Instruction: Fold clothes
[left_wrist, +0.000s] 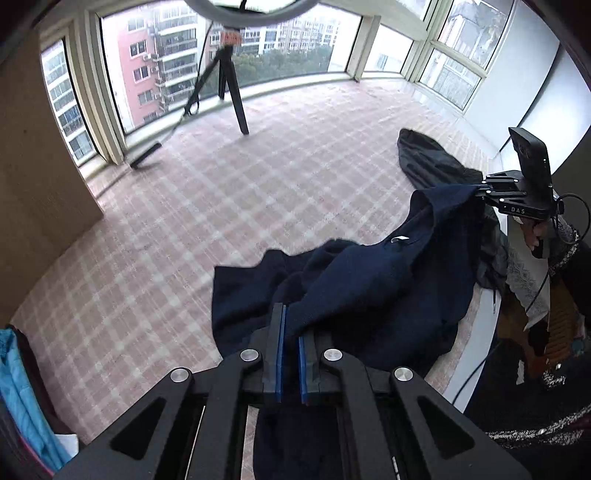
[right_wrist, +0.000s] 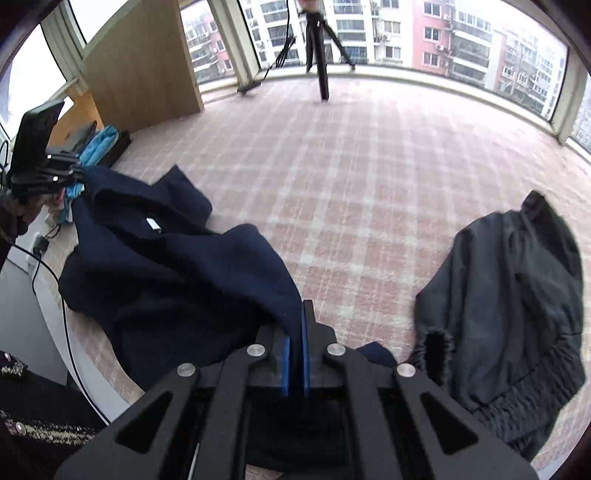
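Navy garment (left_wrist: 354, 291) — crumpled on the plaid surface (left_wrist: 221, 206), lifted at two edges. Left gripper (left_wrist: 290, 332): fingers nearly closed, pinching a navy fold. Right gripper (right_wrist: 296, 332): fingers closed on another navy edge. Grey jacket (right_wrist: 509, 314) — heaped apart, to the right. Tripod (left_wrist: 231, 85) by the windows; blue clothing (left_wrist: 22, 398) at the far left.

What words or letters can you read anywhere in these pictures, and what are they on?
"DAS": white letters on the black right gripper.
White tag on the navy blue knit garment: too small to read.
Orange sign atop the black tripod: blurred, unreadable.
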